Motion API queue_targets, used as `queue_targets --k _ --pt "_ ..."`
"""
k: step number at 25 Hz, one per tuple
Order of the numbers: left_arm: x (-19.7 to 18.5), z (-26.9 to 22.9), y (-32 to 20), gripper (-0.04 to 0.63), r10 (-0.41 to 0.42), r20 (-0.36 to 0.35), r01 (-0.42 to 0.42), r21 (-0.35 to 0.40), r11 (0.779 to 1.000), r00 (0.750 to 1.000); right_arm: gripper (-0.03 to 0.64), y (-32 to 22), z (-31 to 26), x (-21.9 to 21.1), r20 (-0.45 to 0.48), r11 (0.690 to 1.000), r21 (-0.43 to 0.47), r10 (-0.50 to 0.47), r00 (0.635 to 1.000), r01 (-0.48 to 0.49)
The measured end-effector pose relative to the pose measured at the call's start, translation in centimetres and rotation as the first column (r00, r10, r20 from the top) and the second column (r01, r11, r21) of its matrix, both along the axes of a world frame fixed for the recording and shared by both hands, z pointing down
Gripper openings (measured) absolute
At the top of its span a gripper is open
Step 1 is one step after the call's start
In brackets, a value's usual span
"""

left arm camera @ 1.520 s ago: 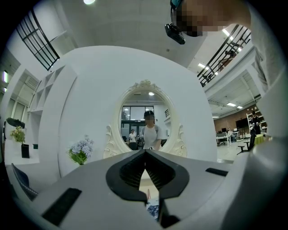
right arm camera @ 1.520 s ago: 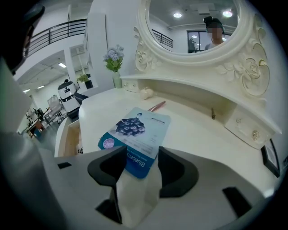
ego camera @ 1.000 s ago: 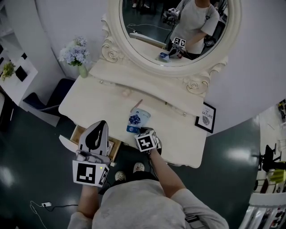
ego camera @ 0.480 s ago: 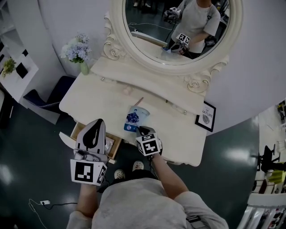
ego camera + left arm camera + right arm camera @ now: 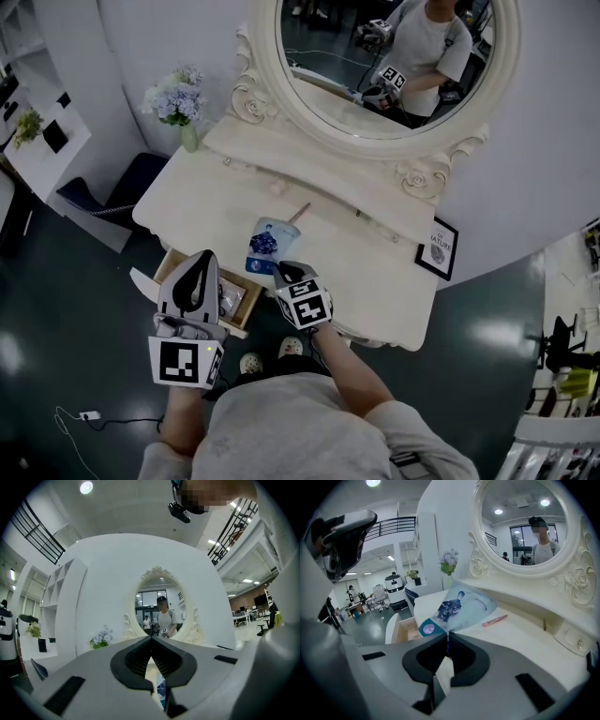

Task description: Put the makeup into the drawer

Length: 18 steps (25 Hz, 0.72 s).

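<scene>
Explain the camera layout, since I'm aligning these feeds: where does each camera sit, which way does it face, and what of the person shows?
Head view: on the person's head, looking steeply down at the dressing table; shows both arms, left gripper, right gripper.
Left gripper view: on the left gripper, facing level at the mirror; shows its shut fingers.
Right gripper view: on the right gripper, angled down across the table; shows its fingers pinching the blue packet.
Shared: all three see the mirror.
</scene>
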State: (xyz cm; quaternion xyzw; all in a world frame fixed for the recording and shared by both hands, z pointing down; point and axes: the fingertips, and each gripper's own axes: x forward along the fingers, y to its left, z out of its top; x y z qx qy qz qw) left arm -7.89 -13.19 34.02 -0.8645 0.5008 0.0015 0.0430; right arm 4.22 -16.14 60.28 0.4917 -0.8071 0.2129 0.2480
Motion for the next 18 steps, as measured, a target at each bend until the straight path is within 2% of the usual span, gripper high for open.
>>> queue_targets --k 7,18 --pt "-2.3 -0.1 0.8 0.014 -0.050 -0.007 0.050 0.001 0.999 0.999 0.028 0.3 -0.8 -3.4 0.040 0.997 0.019 -0.070 0.997 0.069" --pt "-4.6 -0.5 2.1 0.014 -0.083 -0.009 0.083 0.004 0.997 0.997 0.028 1.6 0.7 -9.4 -0.017 0.977 -0.004 -0.213 0.977 0.213"
